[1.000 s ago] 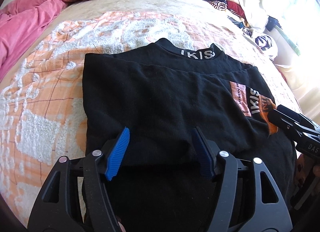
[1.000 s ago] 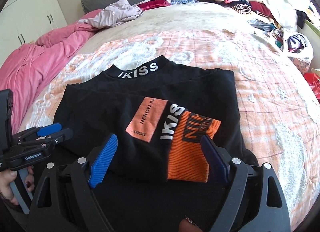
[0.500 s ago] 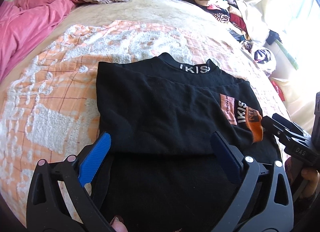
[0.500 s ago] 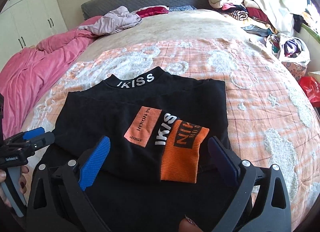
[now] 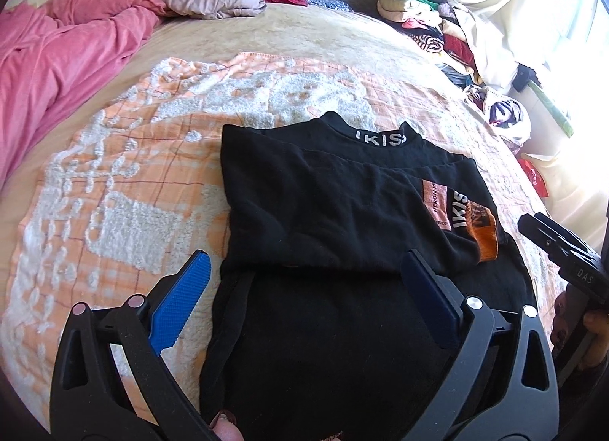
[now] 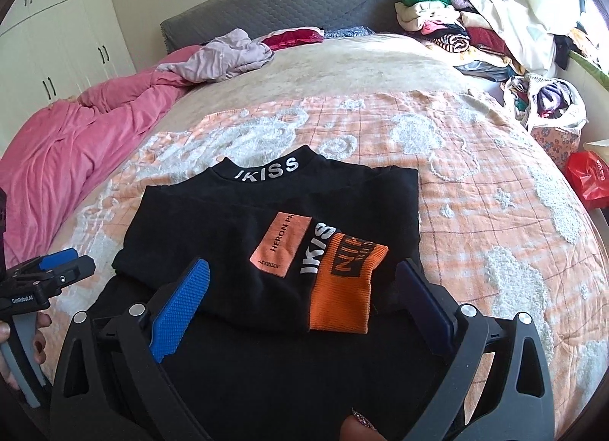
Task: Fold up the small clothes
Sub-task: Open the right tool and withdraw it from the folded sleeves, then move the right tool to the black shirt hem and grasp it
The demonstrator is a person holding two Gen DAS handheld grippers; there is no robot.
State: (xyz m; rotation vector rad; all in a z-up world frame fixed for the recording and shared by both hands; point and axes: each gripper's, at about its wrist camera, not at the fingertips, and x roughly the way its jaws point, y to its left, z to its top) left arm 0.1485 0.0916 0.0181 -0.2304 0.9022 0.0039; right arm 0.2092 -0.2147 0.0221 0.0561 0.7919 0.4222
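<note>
Nearest the left wrist camera, the left gripper (image 5: 304,288) stands spread wide, its jaws having just been opening, with nothing clamped; the black sweater (image 5: 323,212) lies beneath and between its blue pads (image 5: 179,304) without being pinched. The right gripper (image 6: 304,288) is likewise at full spread above the sweater's near edge, jaws lately widened and holding nothing. The sweater lies flat on the orange-and-white blanket (image 6: 475,193), its lower part doubled up over the body, so that an orange cuff (image 6: 342,288) and an orange patch (image 6: 281,247) rest on top (the collar, lettered IKISS, points away from the cameras). Beyond the blanket the beige bedcover (image 6: 361,68) runs to a grey headboard (image 6: 285,3). A pink quilt (image 6: 76,144) is heaped along the left, a crumpled pale garment (image 6: 228,56) near the pillows, and a pile of clothes (image 6: 456,26) at the far right.
</note>
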